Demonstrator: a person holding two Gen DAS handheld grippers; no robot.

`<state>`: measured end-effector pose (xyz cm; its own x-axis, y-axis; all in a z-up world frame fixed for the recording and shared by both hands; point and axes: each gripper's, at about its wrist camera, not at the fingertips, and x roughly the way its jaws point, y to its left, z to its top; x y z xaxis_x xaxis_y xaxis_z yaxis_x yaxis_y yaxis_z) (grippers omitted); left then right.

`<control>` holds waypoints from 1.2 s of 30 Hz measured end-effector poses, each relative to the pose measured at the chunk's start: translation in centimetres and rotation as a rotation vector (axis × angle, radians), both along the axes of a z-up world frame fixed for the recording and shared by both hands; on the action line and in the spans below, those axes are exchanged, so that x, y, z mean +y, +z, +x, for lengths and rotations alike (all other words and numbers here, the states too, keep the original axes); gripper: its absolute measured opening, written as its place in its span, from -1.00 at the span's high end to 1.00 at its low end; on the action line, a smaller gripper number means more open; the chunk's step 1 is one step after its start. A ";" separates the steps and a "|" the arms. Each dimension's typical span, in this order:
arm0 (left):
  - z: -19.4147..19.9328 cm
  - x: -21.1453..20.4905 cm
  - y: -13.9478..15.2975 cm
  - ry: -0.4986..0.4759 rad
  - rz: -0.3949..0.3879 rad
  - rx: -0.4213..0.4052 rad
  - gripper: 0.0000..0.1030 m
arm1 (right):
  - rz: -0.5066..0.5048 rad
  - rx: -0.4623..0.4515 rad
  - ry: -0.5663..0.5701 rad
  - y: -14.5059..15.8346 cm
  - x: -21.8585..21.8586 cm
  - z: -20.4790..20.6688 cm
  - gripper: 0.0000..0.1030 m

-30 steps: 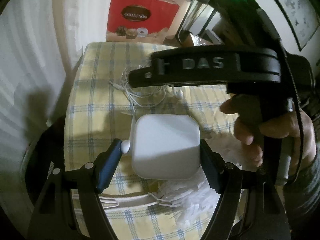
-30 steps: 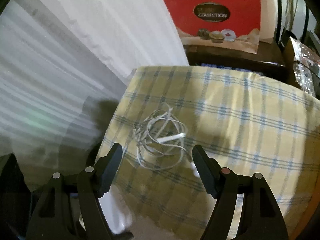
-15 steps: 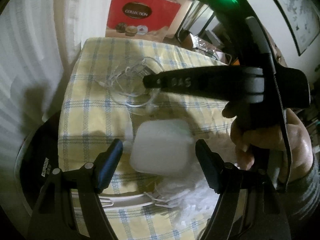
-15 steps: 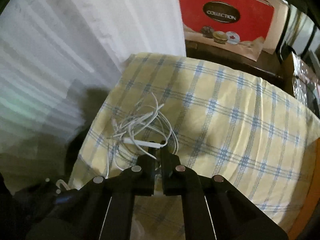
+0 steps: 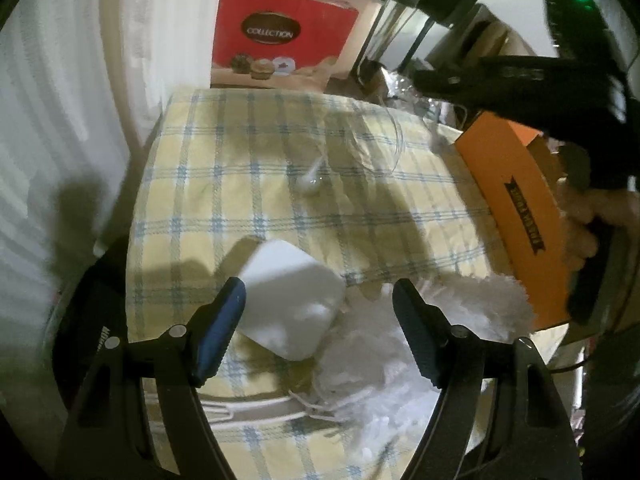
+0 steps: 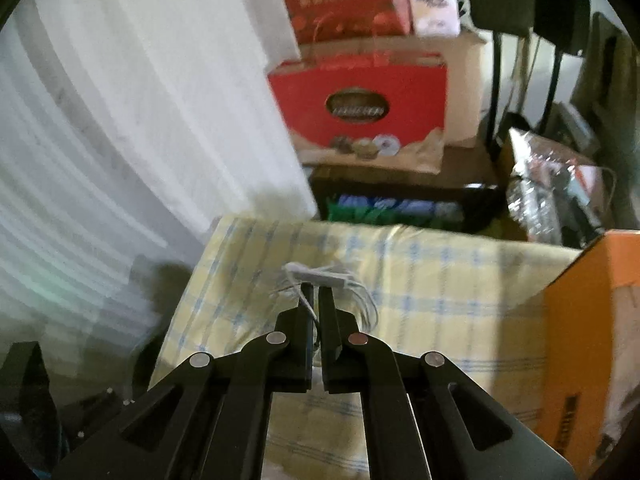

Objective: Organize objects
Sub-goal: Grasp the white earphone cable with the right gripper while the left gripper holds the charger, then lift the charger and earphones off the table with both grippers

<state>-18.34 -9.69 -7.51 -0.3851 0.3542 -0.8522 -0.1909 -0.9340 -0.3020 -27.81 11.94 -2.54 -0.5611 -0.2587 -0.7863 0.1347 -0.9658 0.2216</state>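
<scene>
Item one, the largest: we record a table under a yellow cloth with blue checks [image 5: 248, 184], seen from both wrist cameras; white curtains [image 6: 120, 120] hang along its left edge.

Item two: an orange cardboard box [image 5: 516, 208] at the right side of the table, black lettering on its flank, its near end spilling white shredded paper [image 5: 384, 344] onto the cloth; our right hand [image 5: 588, 220] shows behind it, wrapped round the handle of its tool.

Item three: a red gift bag marked COLLECTION [image 5: 280, 40] standing beyond the far end of the table, with other red and pink boxes stacked above it.

Item four: a white square charger block [image 5: 288, 300], tilted, lying on the cloth just beside the shredded paper; it sits between the tips of our left gripper [image 5: 320, 296], nearer the left finger; whether that finger touches it we cannot tell.

Item five: our left gripper, jaws spread wide, gripping nothing.

Item six: our right gripper [image 6: 318, 294], jaws drawn nearly together, pinching a bundle of white earphone cable [image 6: 320, 280]; the bundle is lifted clear of the cloth, loops hanging below the tips; in the left view its earbud [image 5: 310, 178] dangles above the cloth, blurred.
</scene>
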 end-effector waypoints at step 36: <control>-1.0 2.5 -2.8 -0.101 -0.223 -0.004 -0.27 | 0.192 -0.156 0.027 -7.8 -1.8 -1.6 0.78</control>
